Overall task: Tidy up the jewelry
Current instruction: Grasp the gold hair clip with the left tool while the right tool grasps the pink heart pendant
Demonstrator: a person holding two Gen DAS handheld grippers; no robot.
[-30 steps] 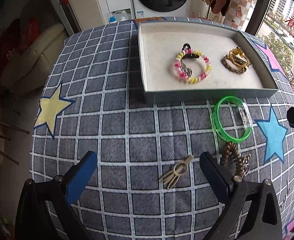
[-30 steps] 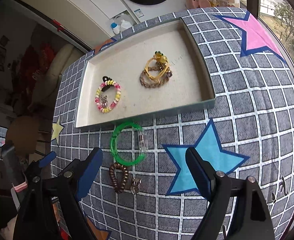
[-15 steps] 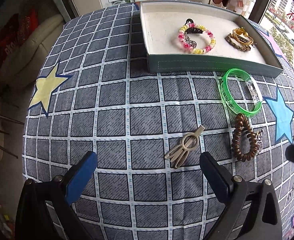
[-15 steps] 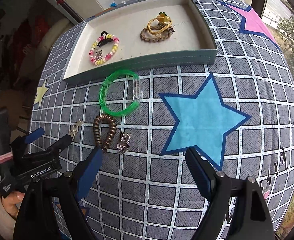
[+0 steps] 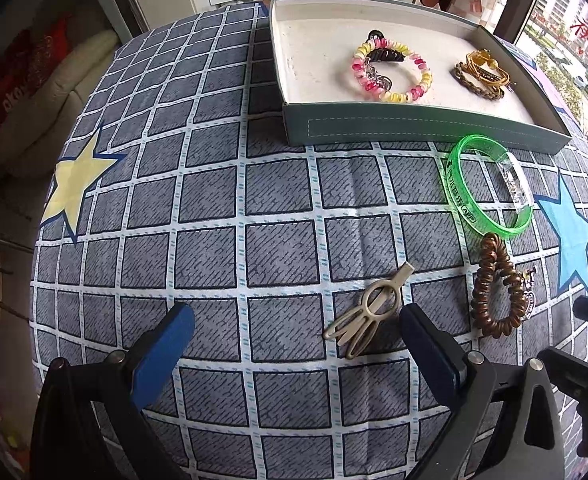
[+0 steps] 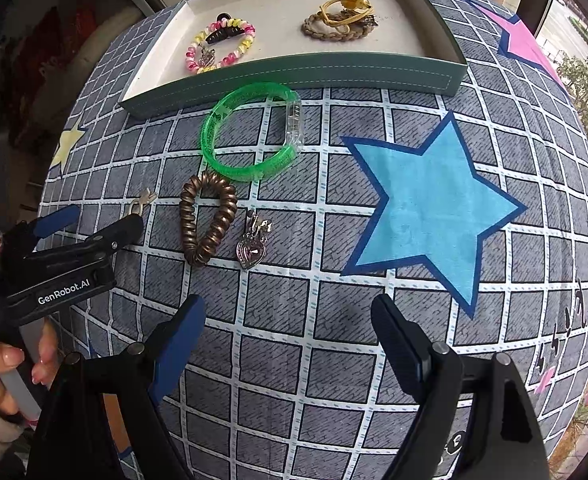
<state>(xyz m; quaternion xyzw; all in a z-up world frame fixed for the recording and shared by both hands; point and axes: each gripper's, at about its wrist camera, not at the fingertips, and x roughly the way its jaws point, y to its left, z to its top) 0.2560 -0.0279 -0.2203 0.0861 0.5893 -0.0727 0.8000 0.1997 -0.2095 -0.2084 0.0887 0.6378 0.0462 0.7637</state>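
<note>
1. Left wrist view. The left gripper (image 5: 294, 344) is seen with jaws wide apart and nothing between the pads, angled steeply down over the checked tablecloth (image 5: 214, 208).
2. The beige hair clip (image 5: 367, 310) lies flat on the cloth just inside the right-hand finger, apart from it. Judged the likely target for this hand; the jaws would best be centred over the clip's looped middle before closing, since the prongs are thin and could slip out.
3. The brown spiral hair tie (image 5: 493, 284) lies to the right of the clip; the green bangle (image 5: 487, 188) lies beyond it, just in front of the tray (image 5: 413, 128). The tray holds a pink-and-yellow spiral tie (image 5: 391, 70) and a pile of gold and braided pieces (image 5: 479, 74).
4. Right wrist view. The right gripper (image 6: 288, 344) is likewise spread wide and empty above the cloth.
5. A silver heart charm (image 6: 252, 250) lies ahead of the fingers, just beside the brown spiral hair tie (image 6: 208, 218). Whether they are joined cannot be told. If the tie is taken, one coil side should be pinched from above.
6. The left gripper (image 6: 94, 224) is close by on the left; the two hands should be kept apart to avoid a clash.
7. Four loose items are judged still outside the tray (image 6: 294, 76).
</note>
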